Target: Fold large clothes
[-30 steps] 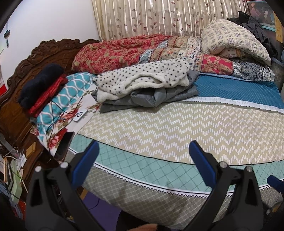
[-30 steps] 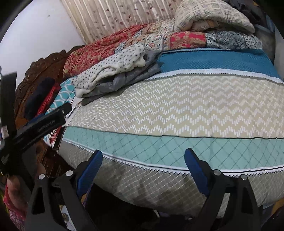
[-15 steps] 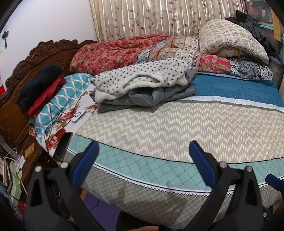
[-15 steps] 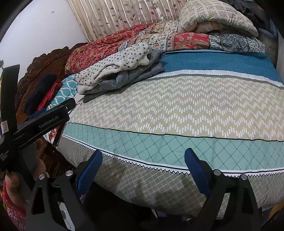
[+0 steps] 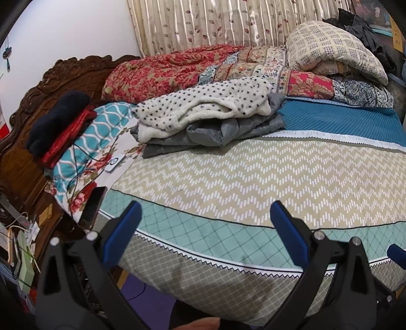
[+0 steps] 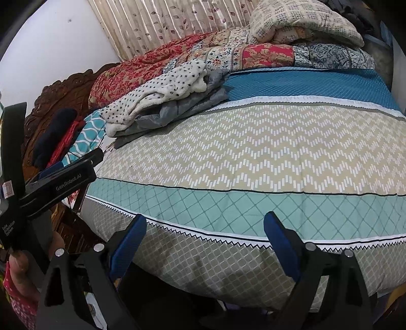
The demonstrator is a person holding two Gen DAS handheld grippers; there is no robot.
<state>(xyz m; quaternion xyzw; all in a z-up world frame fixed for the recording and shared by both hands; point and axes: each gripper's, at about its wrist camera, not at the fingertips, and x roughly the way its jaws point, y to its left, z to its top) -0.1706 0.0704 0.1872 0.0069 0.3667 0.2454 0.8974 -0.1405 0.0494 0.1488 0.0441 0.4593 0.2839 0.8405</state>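
Both held low at the near edge of the bed (image 5: 253,182), aimed across the patterned bedspread (image 6: 253,152) toward the curtain (image 5: 215,22). Left hand-held gripper (image 5: 203,228) level and pointed toward the headboard side; right hand-held gripper (image 6: 203,241) just beside it, to its right, tilted a little upward. Seen from the right wrist: the left tool's black body at the frame's left edge, gripped from below by a hand (image 6: 20,274) with a red patterned sleeve (image 6: 15,304).

Folded clothes stacked well ahead, far from both tools: a white dotted fleece (image 5: 203,106) lying on top of a grey padded garment (image 5: 215,132). Long axis of the stack running roughly across the left wrist view, left end toward the carved wooden headboard (image 5: 63,76), right end toward the blue band of the bedspread. Just behind, a red floral quilt (image 5: 172,68) and a rolled checked blanket (image 5: 335,48). Left of the stack, a teal patterned pillow (image 5: 101,132) carrying a dark folded item (image 5: 55,116) over a red one.

Left jaws spread wide, blue pads (image 5: 121,228) well apart, nothing between them, hovering above the teal diamond band. Right jaws likewise wide, empty, touching nothing.
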